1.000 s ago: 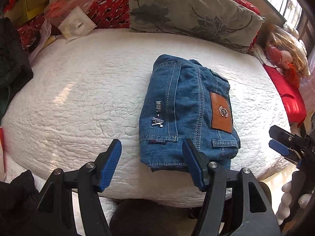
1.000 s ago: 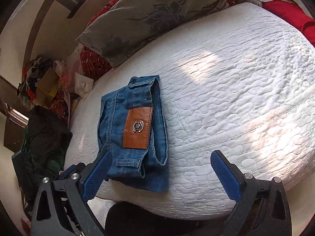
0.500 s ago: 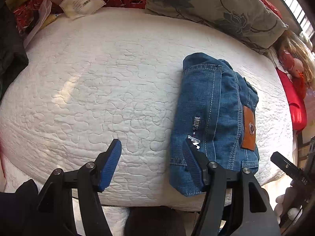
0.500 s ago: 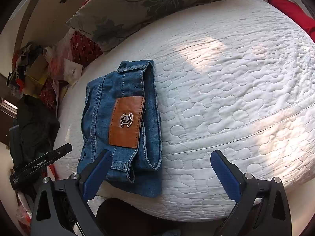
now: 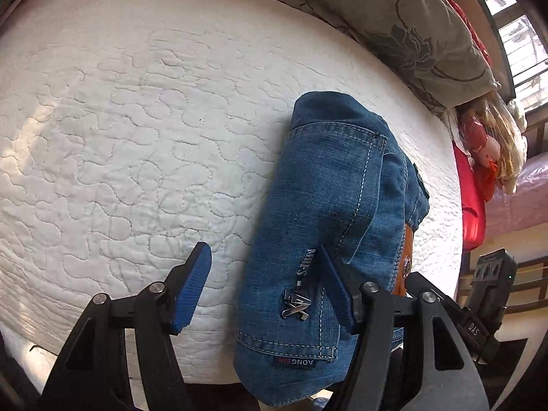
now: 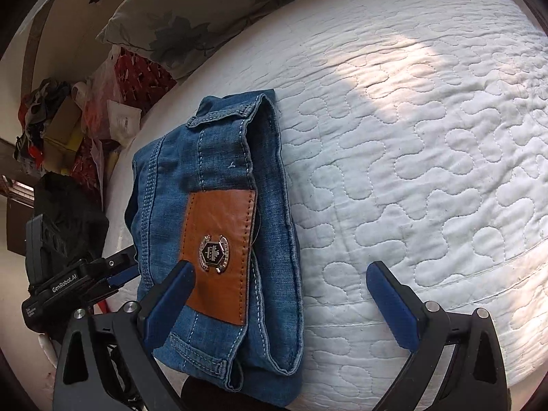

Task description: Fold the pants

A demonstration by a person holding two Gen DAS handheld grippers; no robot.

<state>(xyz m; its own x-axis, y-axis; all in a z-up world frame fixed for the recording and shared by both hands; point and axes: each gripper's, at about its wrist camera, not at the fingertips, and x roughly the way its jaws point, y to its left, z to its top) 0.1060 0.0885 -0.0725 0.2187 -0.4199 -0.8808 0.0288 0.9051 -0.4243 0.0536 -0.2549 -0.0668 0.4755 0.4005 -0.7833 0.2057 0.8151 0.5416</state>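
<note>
Folded blue jeans (image 5: 328,212) lie near the front edge of the white quilted mattress (image 5: 120,120). They carry a metal emblem (image 5: 296,303) and a brown leather patch (image 6: 219,250). My left gripper (image 5: 265,291) is open low over their near end. Its right finger stands over the denim and its left finger over bare quilt, so the jeans' left edge runs between them. My right gripper (image 6: 281,304) is open wide. Its left finger is in front of the patch and its right finger above the mattress (image 6: 428,171), with the jeans' (image 6: 219,157) right edge between.
A grey flowered pillow (image 5: 394,17) lies along the back of the bed, with a red cloth (image 5: 472,198) and a doll (image 5: 489,137) at one side. Boxes and bags (image 6: 68,126) and a dark garment (image 6: 65,212) crowd the other side.
Both grippers have dropped and come closer to the near end of the jeans. The left one has turned, so the jeans now stand between its fingers. Neither has shut.
</note>
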